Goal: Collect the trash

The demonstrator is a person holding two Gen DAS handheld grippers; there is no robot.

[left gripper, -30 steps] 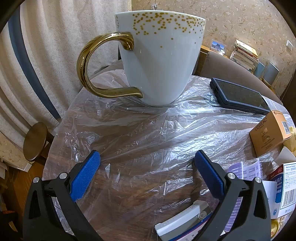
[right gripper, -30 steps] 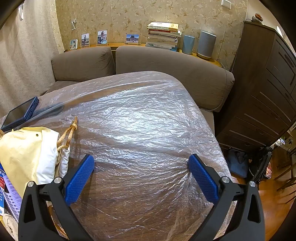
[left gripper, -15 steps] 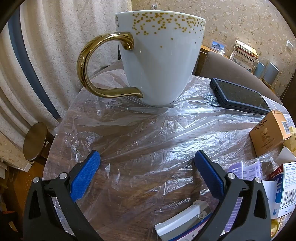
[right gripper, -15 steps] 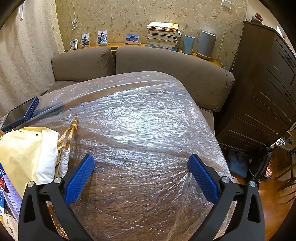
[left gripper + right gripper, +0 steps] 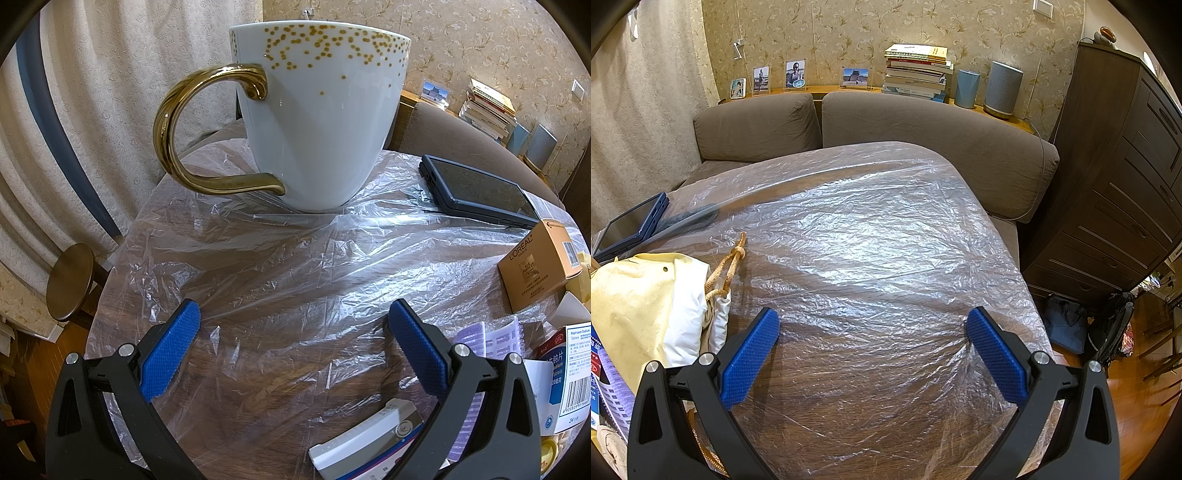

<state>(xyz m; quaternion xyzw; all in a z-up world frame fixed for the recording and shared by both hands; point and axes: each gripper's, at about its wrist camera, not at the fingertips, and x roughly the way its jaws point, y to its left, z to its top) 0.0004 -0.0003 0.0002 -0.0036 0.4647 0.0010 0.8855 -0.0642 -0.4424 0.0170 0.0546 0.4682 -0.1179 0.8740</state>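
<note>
1. Both the left gripper [image 5: 293,334] and right gripper [image 5: 873,338] hang released above the plastic-covered wooden counter [image 5: 871,258].
2. Crumpled cardboard medicine boxes [image 5: 565,384] lie near right; approach low, avoid the white gold-handled mug [image 5: 314,114].

Both pictures are bright and sharp, with warm indoor light. White glare lies on the wrinkled plastic sheet [image 5: 871,258], and the mug [image 5: 314,122] casts a soft shadow toward the camera. The fisheye lens bends straight lines strongly near the edges, and the corners are black.
</note>
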